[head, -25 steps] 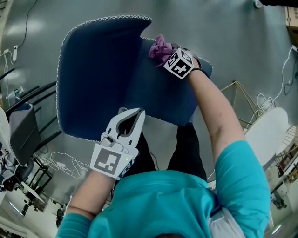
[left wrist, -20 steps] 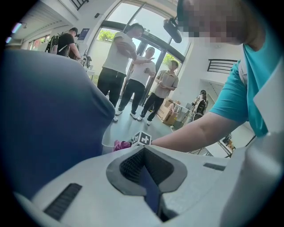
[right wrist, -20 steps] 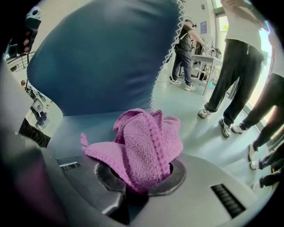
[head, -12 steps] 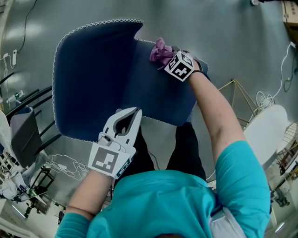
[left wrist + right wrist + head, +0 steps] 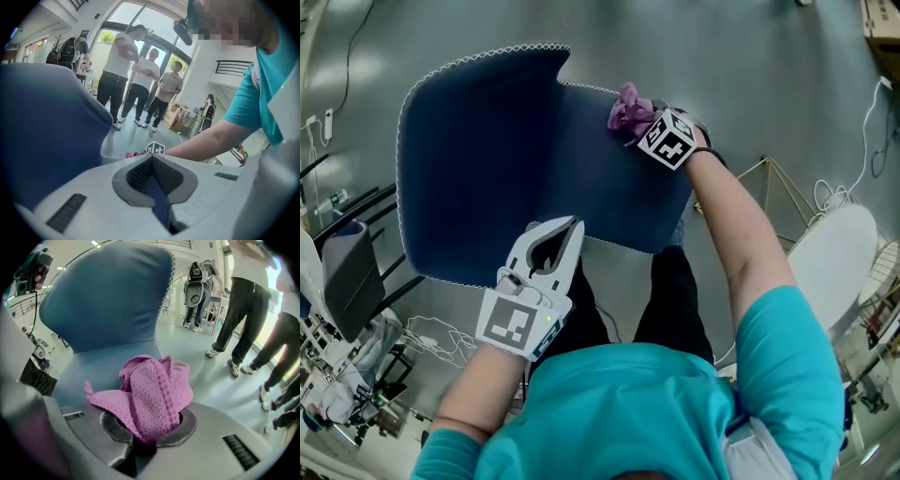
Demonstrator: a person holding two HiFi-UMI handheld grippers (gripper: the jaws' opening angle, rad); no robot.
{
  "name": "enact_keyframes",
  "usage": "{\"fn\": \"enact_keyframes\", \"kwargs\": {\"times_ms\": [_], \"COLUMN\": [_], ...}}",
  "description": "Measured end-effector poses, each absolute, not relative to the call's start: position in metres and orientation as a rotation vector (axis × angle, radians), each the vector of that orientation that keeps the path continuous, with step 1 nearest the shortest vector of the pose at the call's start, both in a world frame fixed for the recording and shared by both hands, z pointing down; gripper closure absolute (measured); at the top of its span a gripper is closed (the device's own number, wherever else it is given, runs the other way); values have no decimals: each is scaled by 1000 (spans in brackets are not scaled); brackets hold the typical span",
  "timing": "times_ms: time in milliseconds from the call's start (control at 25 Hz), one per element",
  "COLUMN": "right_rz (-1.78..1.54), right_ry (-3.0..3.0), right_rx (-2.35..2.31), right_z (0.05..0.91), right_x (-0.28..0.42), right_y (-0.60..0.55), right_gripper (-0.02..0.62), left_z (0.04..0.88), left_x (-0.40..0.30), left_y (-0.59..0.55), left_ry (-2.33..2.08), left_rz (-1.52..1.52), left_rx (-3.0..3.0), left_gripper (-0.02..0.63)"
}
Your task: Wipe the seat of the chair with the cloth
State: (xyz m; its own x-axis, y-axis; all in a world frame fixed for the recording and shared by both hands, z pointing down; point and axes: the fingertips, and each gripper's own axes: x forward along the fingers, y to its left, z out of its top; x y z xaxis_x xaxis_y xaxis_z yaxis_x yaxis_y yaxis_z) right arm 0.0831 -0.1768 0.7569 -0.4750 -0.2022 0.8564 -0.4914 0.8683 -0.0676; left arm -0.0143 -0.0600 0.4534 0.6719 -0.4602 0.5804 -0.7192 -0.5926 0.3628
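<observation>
The right gripper point(image 5: 645, 120), shut on the pink cloth point(image 5: 628, 105), has slid a bit across the seat point(image 5: 609, 187); the left gripper point(image 5: 571, 226) pinches the seat's front edge; wiping goes on.

Open room is offered across the middle of the seat point(image 5: 619, 178), between the left gripper point(image 5: 572, 225) clamped on its near edge and the right gripper point(image 5: 642, 120) with the cloth point(image 5: 625, 105) at the far edge. Passage leftward is blocked by the backrest point(image 5: 478, 159) (bystanders point(image 5: 136, 75) are seen beyond).
</observation>
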Motion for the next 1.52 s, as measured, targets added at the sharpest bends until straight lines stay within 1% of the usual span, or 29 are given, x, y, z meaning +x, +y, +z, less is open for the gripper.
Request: {"fn": "enact_keyframes", "kwargs": {"times_ms": [360, 640, 920, 1320, 1520], "right_rz": [390, 398, 417, 455, 479], "right_ry": [-2070, -2067, -2042, -2017, -2004], "right_rx": [509, 516, 514, 526, 530], "right_z": [754, 752, 757, 757, 760], "right_x": [115, 161, 152, 164, 182], "right_y": [-163, -149, -150, -143, -134], "right_gripper": [535, 535, 535, 535, 535], "left_z": [447, 444, 446, 446, 446], "left_x": [17, 57, 40, 33, 42], "left_y": [-55, -45, -54, -60, -58], "left_ry": [-883, -881, -862, -831, -817], "left_rz": [571, 579, 574, 585, 589], "left_rx": [2322, 2335, 2337, 2353, 2363], "left_gripper": [603, 603, 603, 603, 603]}}
